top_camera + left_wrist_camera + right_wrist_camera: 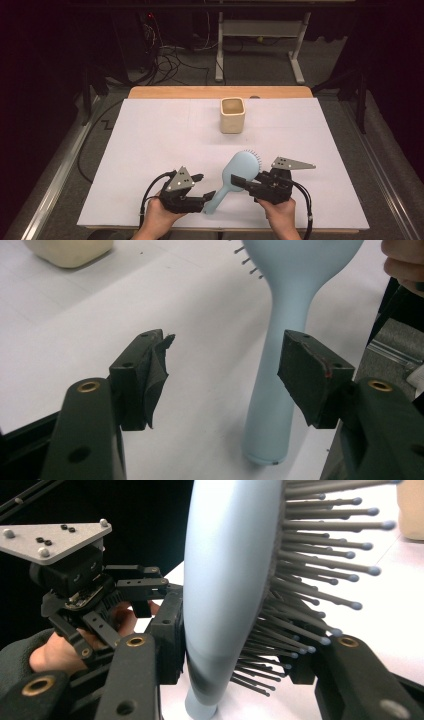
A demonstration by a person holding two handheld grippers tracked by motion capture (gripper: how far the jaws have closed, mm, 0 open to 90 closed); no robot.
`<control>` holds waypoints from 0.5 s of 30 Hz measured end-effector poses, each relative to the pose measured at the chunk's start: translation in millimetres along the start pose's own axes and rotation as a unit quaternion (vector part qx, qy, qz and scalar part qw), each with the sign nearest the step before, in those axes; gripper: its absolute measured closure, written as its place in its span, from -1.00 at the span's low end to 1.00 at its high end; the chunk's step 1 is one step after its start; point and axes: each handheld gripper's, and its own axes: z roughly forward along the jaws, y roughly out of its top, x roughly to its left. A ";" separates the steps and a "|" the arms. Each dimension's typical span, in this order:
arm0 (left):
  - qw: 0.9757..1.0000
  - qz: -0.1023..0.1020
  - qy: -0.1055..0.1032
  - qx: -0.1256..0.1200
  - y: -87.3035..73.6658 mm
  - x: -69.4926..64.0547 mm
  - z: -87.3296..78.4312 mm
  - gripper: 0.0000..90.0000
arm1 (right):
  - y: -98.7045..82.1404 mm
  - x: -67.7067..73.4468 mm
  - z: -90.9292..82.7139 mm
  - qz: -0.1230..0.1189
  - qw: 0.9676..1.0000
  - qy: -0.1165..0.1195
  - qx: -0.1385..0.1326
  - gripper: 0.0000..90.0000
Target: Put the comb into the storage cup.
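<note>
The right gripper [246, 183] is clamped on the blue hairbrush [235, 172]; at its nine o'clock, the left gripper [204, 192] stands apart around the handle.

The white tabletop [150, 145] lies bare across the left and middle of the frame, open to pass. A cream cup [232, 115] stands alone at upper centre. At lower centre the blue hairbrush [231, 179] fills the gap between both grippers.
</note>
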 end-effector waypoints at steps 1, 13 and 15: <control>1.000 -0.003 0.001 -0.002 -0.9 1.4 -1.7 -0.19 | 0.5 0.0 -0.5 0.001 1.000 0.000 0.001 0.20; 0.999 -0.027 0.017 -0.031 -14.2 20.4 -23.4 -0.22 | 3.4 -3.3 -5.6 0.003 1.000 -0.003 0.010 0.19; 0.999 -0.030 0.020 -0.034 -16.2 22.9 -26.3 -0.23 | 3.3 -3.5 -6.3 0.004 1.000 -0.004 0.011 0.19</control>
